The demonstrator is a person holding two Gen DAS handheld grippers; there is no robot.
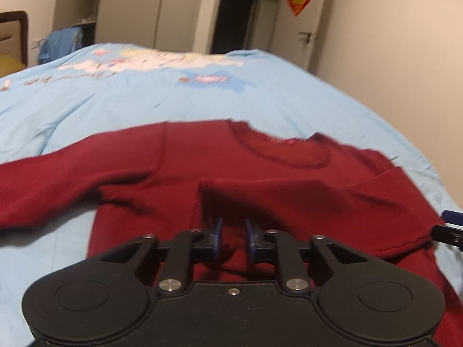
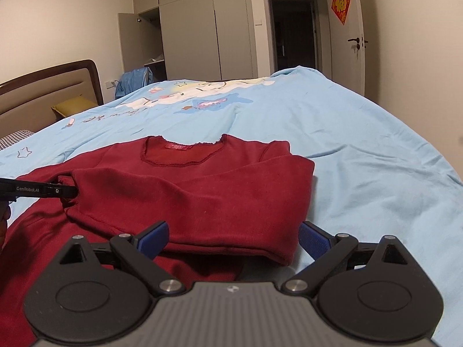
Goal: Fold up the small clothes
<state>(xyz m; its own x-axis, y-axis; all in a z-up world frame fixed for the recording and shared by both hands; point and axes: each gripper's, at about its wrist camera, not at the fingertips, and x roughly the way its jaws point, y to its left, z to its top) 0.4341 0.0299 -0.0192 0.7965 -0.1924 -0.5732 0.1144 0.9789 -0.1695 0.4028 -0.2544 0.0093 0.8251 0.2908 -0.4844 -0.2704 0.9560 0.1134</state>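
On the bed [image 2: 361,150], near its front edge, lies the red shirt [image 2: 185,190]; its one sleeve [image 1: 58,185] stretches toward the bed's left side. The left tongs [image 1: 233,240] stand narrowly apart over the cloth, yet in the right view they seem to pinch the cuff [image 2: 68,186] of the sleeve folded across; we cannot tell surely. The right tongs [image 2: 233,240] are spread wide at the fold. We judge the cloth light, soft and limp, so hems and cuffs give the best hold.
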